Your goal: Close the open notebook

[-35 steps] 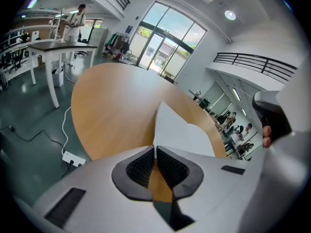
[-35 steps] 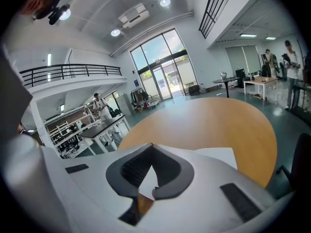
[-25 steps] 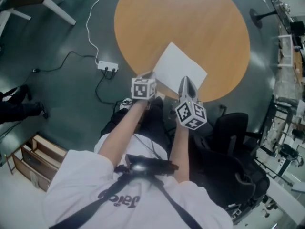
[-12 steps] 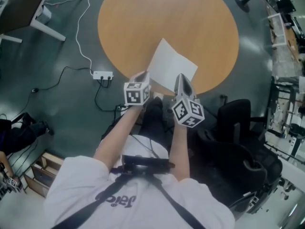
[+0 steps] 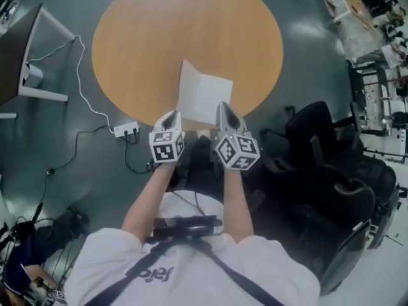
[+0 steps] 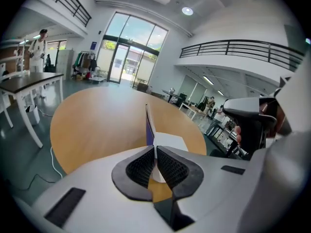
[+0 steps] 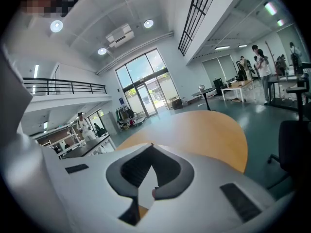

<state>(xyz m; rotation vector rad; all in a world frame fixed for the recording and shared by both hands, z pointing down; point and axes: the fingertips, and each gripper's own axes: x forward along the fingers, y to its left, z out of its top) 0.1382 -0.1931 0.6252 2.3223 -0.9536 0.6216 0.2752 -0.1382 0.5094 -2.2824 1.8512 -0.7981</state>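
Note:
A white notebook [image 5: 207,97] lies open at the near edge of the round wooden table [image 5: 185,24]. My left gripper [image 5: 173,116] is shut on the near edge of its left cover. In the left gripper view that cover [image 6: 148,125] stands upright between the pads of the left gripper [image 6: 155,152], purple on one side, with the white right page [image 6: 172,142] flat beside it. My right gripper [image 5: 224,109] hovers over the notebook's near right corner. In its own view the right gripper [image 7: 151,147] has its tips together, white paper showing behind them.
On the floor to the left lies a power strip [image 5: 125,130] with a white cable. Black office chairs [image 5: 319,145] stand close on the right. A dark desk [image 5: 25,50] stands far left. The right gripper's body [image 6: 252,115] shows in the left gripper view.
The left gripper has risen and rolled with the cover, so the left half of the notebook now stands up and the notebook looks narrower. The right gripper has shifted along the near edge.

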